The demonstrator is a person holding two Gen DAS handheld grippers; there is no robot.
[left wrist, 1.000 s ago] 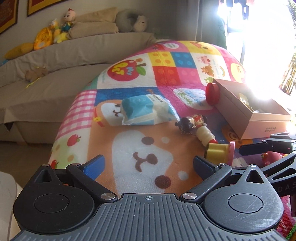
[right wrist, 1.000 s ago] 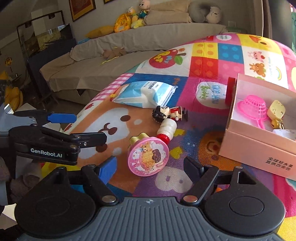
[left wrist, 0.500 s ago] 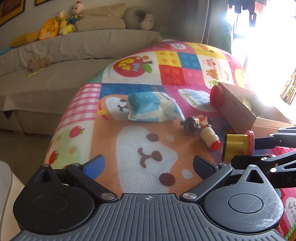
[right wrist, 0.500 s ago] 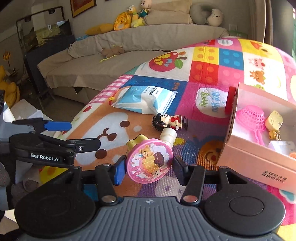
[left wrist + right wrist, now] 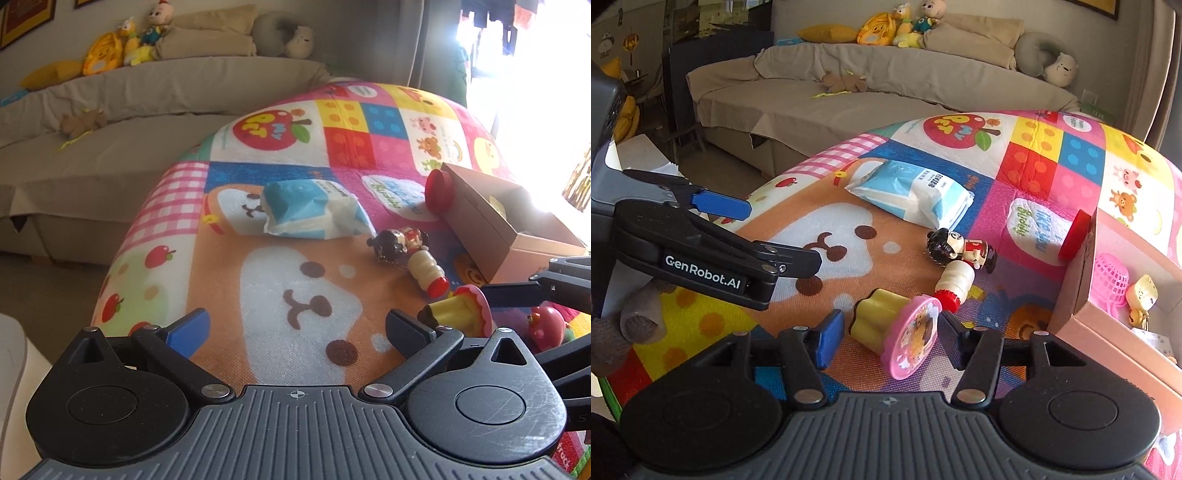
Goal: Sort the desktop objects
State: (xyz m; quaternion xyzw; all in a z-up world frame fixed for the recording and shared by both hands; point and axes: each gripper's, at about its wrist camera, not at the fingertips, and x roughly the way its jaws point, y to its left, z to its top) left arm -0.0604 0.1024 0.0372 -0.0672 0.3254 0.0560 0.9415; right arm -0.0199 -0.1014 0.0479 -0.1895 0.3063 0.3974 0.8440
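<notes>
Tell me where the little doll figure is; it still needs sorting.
The doll figure lies on the play mat mid-frame in the right wrist view, between the tissue pack and the small white bottle.

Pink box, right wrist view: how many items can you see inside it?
3: a pink mesh strainer towards the back, a yellow charm just right of it, and a white item nearer the camera. The pink box wall may hide more.

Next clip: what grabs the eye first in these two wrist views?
The pink-lidded yellow toy cup sits tilted between the right gripper fingers, close in front of the camera. Just beyond it on the bright cartoon play mat lie a small doll and a blue-white tissue pack. At right, an open pink box holds a pink strainer.
</notes>
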